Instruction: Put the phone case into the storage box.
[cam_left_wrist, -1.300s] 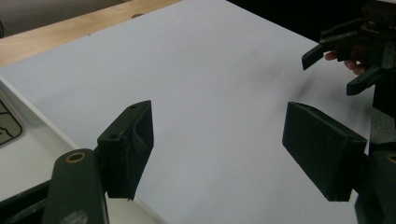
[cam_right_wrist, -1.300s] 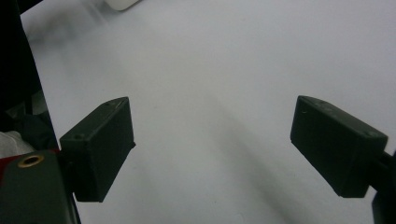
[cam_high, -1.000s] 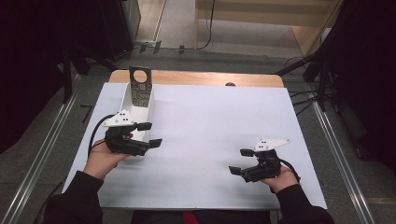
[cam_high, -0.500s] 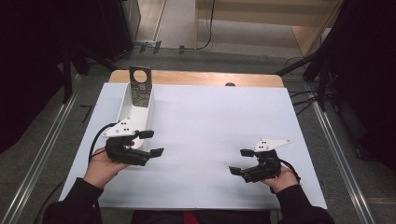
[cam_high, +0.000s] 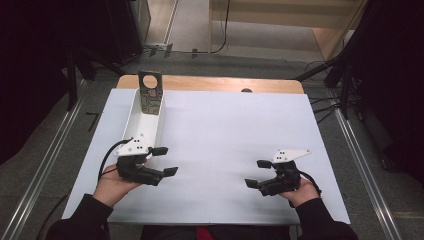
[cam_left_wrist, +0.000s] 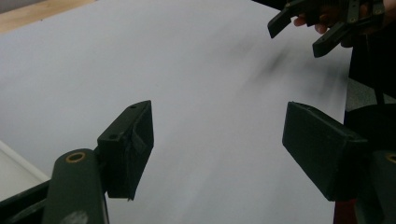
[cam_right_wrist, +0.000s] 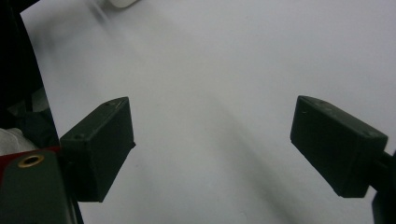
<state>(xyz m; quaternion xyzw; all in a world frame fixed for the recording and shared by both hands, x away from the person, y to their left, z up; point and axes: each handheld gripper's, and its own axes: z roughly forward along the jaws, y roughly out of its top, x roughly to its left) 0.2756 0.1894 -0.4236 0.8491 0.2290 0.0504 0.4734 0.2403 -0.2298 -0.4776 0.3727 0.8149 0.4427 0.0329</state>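
White sheet covers the surface (cam_high: 225, 150), with a strip of bare wood along its far edge. One item on it: a long white tray (cam_high: 145, 112) at the far left, running away from the person, with a dark perforated plate (cam_high: 150, 91) standing at its far end. Count: one tray, one plate, two claws.

Left claw (cam_high: 164, 161) hovers just off the tray's near end, jaws wide apart, holding nothing; in the left gripper view the two pads face bare white sheet, with a corner of the tray at lower left. Right claw (cam_high: 257, 174) sits well apart near the right front of the sheet, jaws also wide apart and empty; the right gripper view looks across blank sheet toward a white edge at top, probably the tray.

Judgement: the step in hand looks like an approach to the tray by the left claw. To do it well, turn the jaws back toward the tray's near wall, straddle one thin side wall squarely, and close only once both pads bracket it. Keep the right claw clear.
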